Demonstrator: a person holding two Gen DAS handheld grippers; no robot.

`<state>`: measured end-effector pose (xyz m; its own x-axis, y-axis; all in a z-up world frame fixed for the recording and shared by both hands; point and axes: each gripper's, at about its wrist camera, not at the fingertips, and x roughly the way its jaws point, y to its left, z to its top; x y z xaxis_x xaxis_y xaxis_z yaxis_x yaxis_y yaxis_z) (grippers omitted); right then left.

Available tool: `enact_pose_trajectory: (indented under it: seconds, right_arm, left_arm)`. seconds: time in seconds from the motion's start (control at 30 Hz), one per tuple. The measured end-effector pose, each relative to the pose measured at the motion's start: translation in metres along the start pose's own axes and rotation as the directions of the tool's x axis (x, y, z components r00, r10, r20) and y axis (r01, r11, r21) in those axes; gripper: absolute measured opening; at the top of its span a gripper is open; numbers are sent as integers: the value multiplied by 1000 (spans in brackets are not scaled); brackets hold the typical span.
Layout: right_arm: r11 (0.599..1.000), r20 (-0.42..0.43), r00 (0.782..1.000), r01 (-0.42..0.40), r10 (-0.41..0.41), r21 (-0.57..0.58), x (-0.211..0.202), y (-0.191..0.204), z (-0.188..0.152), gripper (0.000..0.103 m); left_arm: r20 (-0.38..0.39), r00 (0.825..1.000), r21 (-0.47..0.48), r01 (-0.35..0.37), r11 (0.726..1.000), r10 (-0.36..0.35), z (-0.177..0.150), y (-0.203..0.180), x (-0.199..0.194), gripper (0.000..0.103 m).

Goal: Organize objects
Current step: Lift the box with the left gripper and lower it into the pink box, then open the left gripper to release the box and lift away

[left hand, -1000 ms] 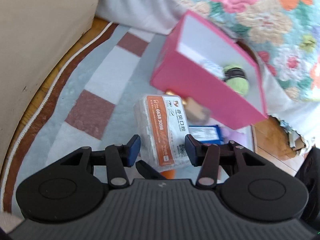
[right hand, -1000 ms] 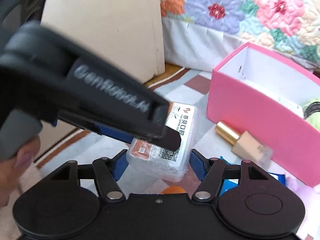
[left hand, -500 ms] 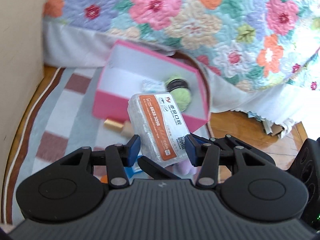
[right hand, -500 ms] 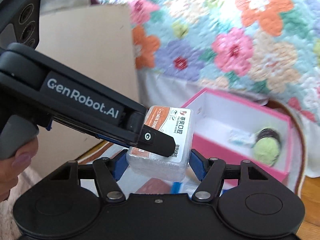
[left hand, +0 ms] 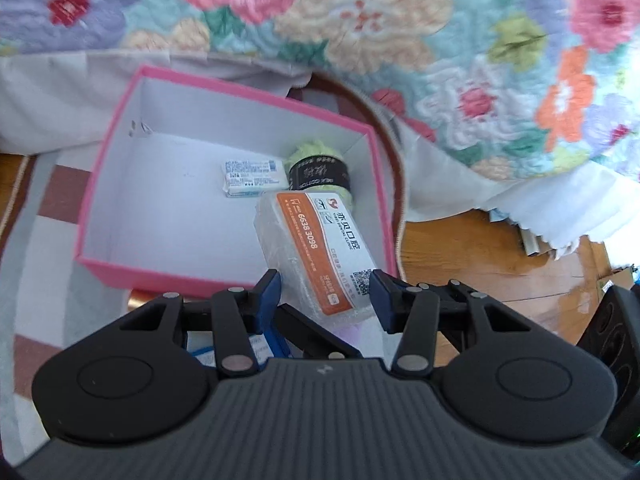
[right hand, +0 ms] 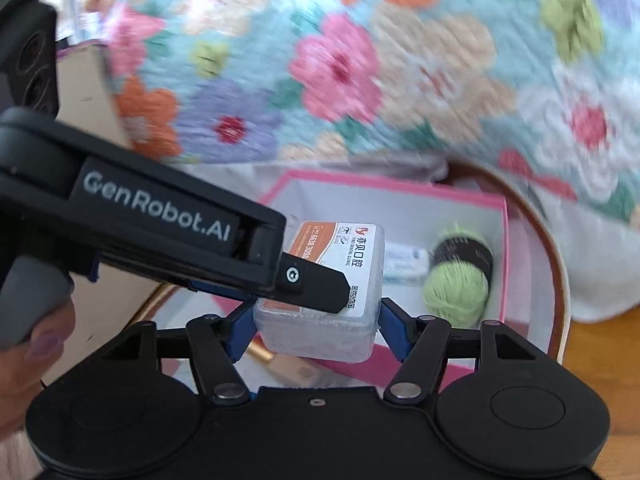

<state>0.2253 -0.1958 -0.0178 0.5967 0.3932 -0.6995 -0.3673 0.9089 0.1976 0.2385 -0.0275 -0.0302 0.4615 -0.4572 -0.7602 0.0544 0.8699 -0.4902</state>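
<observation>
Clear plastic case (left hand: 316,256), orange-labelled, held over pink box (left hand: 120,264) between fingers of both the left gripper (left hand: 325,294) and right gripper (right hand: 316,330); likely light, rigid, slippery; grip flat sides.

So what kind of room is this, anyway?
Most likely a bedroom at home: a flowered quilt hangs over a bed's edge, a checked rug lies on a wooden floor, and a pink box sits on the rug.

Home bedroom, floral quilt (left hand: 360,20) on bed, checked rug (left hand: 44,216), wooden floor (left hand: 500,260)
</observation>
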Motion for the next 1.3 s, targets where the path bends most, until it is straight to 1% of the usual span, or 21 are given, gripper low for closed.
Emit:
enact_pose_trajectory:
  seconds: [0.1, 0.2, 0.37, 0.47, 0.57, 0.6, 0.63, 0.67, 0.73, 0.8, 0.83, 0.9, 0.97, 1.03, 1.07, 1.1, 1.13, 1.2, 1.23, 1.3]
  right_arm:
    - [999, -57, 998, 9, -6, 53, 24, -21, 5, 69]
    - [995, -118, 993, 29, -17, 100, 53, -38, 10, 69]
    - [979, -200, 980, 26, 15, 205, 92, -60, 12, 69]
    - [978, -214, 977, 44, 1, 206, 106, -63, 12, 69]
    - [976, -221, 975, 65, -18, 209, 115, -64, 10, 69]
    - [976, -220, 975, 77, -31, 203, 118, -64, 10, 69]
    - [978, -222, 974, 88, -44, 191, 122, -64, 9, 69]
    - [979, -221, 974, 94, -53, 181, 124, -64, 8, 71]
    - [983, -220, 974, 86, -49, 162, 125, -65, 5, 72]
    - [982, -235, 971, 81, -40, 169, 123, -69, 2, 75]
    - [982, -252, 967, 77, -32, 174, 121, -71, 1, 75]
    - [985, -268, 963, 42, 4, 167, 117, -71, 1, 75]
    - [989, -269, 963, 41, -2, 140, 113, -67, 3, 75]
    - [993, -279, 960, 58, -27, 103, 112, -64, 7, 73]
    - [993, -291, 956, 62, -30, 99, 113, -65, 8, 70]
    - [992, -306, 952, 62, -26, 110, 113, -66, 8, 65]
    - [991, -320, 947, 58, -16, 123, 113, -68, 8, 63]
    - [989, -341, 940, 54, -5, 134, 115, -71, 7, 50]
    - [990, -353, 936, 56, -6, 131, 117, -72, 5, 47]
    - [987, -362, 932, 40, 19, 154, 120, -75, 4, 46]
  left_arm:
    - [-50, 999, -28, -3, 1000, 1, 18, 8, 34, 46]
    - [-98, 995, -85, 4, 996, -13, 32, 23, 65, 46]
    - [-132, 991, -158, 2, 987, -23, 44, 46, 98, 46]
    - [-136, 990, -194, 6, 981, -33, 49, 56, 111, 45]
    - [-135, 991, -197, -8, 980, -19, 53, 59, 122, 45]
    - [-137, 991, -189, -20, 982, -7, 53, 59, 126, 40]
    - [-140, 990, -185, -28, 982, 2, 54, 59, 129, 37]
    - [-145, 989, -184, -36, 982, 9, 55, 60, 132, 37]
    - [-144, 990, -183, -36, 982, 10, 55, 62, 136, 32]
    - [-156, 988, -185, -38, 982, 9, 53, 64, 140, 28]
    - [-160, 987, -179, -44, 983, 15, 52, 64, 142, 27]
    - [-159, 987, -163, -62, 985, 36, 49, 64, 144, 25]
    - [-158, 986, -152, -76, 986, 51, 47, 65, 145, 23]
    - [-153, 987, -162, -69, 984, 44, 47, 66, 146, 21]
    - [-151, 988, -167, -64, 984, 38, 48, 67, 146, 20]
    - [-148, 989, -174, -58, 983, 32, 49, 68, 146, 19]
    - [-146, 989, -183, -51, 982, 24, 50, 68, 146, 18]
    - [-146, 989, -202, -41, 979, 11, 51, 68, 147, 18]
    - [-146, 989, -209, -39, 977, 8, 50, 68, 147, 18]
    - [-141, 990, -215, -42, 976, 11, 48, 66, 147, 18]
